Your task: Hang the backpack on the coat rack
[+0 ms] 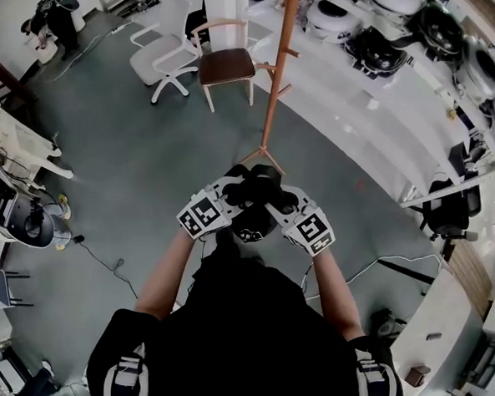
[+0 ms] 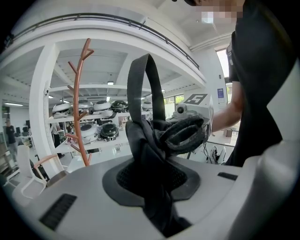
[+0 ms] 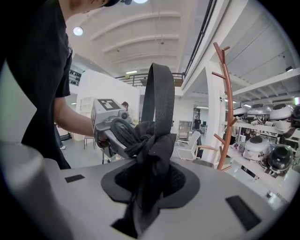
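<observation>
Head view, backpack: We hold the backpack (image 1: pixel 252 225) as a bunched black bundle in front of the body, well above the floor (image 1: pixel 149 162).
Head view, grippers: The left hand-held gripper (image 1: pixel 231 199) and the right hand-held gripper (image 1: pixel 282 205) meet on the bundle from either side, their marker cubes facing up.
Head view, coat rack: The coat rack (image 1: pixel 277 78) stands just ahead of us. Its foot is a little beyond the bundle, and a wooden chair (image 1: pixel 226 66) sits beside it.
Left gripper view, grip: The jaws stand narrow, pinched on a fold of backpack cloth that runs down between them.
Left gripper view, carry loop: The carry loop (image 2: pixel 145 84) stands upright above the pinch, open and free. The rack's pegs rise to its left, apart from it.
Right gripper view, grip: These jaws are likewise clamped on the cloth below the loop, and the rack shows to the right, not touching.
Step in hand: We judge that we are bringing the bag to the rack, and nothing is hooked yet.
Doing it well: We should lift both grippers together so the loop stays upright and open. Then we pick an upturned peg, bring the loop over its tip and lower until the strap takes the weight.
Caution: We should release only once the loop sits in the crook of the peg, because a loop resting on the tip may slide off.
</observation>
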Demonstrator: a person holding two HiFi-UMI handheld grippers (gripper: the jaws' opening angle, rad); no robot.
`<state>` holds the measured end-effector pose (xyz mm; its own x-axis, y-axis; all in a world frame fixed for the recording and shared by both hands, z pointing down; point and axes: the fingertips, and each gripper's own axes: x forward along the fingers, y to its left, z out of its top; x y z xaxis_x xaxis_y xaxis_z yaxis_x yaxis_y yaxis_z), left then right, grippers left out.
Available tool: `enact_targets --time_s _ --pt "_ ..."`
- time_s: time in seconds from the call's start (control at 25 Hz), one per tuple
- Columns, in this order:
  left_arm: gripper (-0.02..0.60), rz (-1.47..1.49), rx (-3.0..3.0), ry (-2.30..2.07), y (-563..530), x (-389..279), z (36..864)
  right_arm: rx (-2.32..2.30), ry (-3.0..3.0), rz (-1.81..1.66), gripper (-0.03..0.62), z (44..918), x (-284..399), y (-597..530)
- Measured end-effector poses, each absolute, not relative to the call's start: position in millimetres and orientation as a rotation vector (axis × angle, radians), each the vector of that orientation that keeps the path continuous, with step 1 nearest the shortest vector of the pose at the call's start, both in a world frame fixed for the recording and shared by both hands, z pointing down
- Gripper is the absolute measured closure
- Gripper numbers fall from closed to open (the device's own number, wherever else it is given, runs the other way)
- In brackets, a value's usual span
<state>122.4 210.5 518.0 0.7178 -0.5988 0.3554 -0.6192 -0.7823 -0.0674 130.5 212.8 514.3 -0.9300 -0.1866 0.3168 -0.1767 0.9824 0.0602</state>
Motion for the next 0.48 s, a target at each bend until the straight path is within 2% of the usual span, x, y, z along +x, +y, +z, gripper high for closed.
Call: enact_targets --time_s 0.48 --pt "0.483 0.531 2.914 -0.921 159 47 521 0.393 -2.766 -0.04 0.485 517 56 163"
